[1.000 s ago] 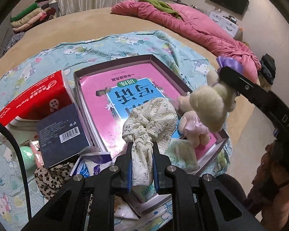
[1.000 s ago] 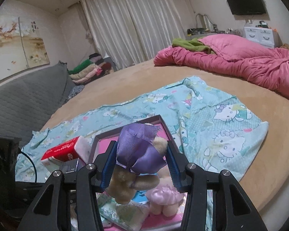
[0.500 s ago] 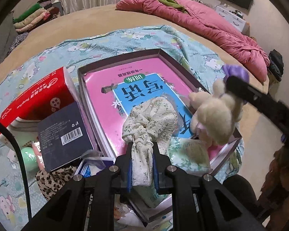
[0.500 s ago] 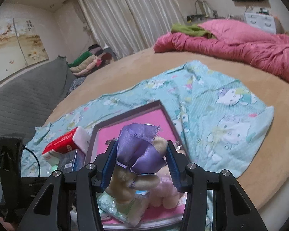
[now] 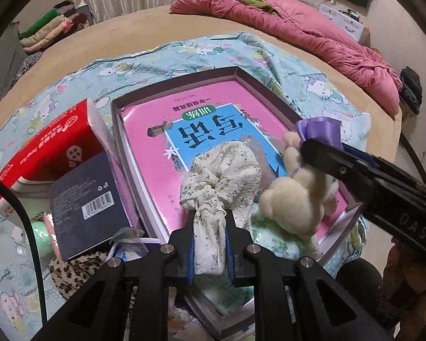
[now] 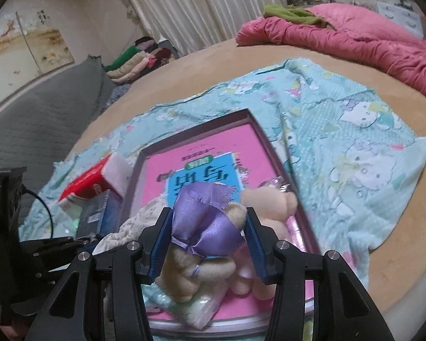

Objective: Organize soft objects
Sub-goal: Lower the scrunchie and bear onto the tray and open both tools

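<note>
**Q:** Reading from the left edge of the bed, what lies there?

**A:** A red tissue pack [image 5: 52, 153] rests on the cartoon-print sheet [image 5: 162, 59], with a dark blue box [image 5: 85, 201] leaning against its near side. A leopard-print fabric [image 5: 71, 272] lies just below the box, at the near edge of the sheet.

**Q:** And at the centre?

**A:** A shallow tray [image 5: 116, 130] holds a pink book [image 5: 162, 147] with a blue panel. The left gripper [image 5: 210, 244] is clenched on a floral scrunchie [image 5: 221, 176]: the gathered end sits between its jaws, and the ruffled loop hangs over the book's near half. A pale green packet [image 5: 281, 244] lies at the tray's near right corner.

**Q:** What appears to the right?

**A:** The right gripper [image 6: 207, 241] grasps a cream plush bear [image 5: 292, 199] at its purple ribbon [image 6: 207, 221], both blue pads pressing the bow. The bear hangs tilted over the tray's near right corner, directly above the green packet; whether it touches the packet cannot be told. A second, pinkish plush [image 6: 269, 201] sits just beside it on the book.

**Q:** And beyond the tray?

**A:** A pink quilt [image 5: 298, 28] is heaped at the bed's far right edge, well apart from the tray, and folded clothes [image 5: 51, 28] are stacked at the far left.
</note>
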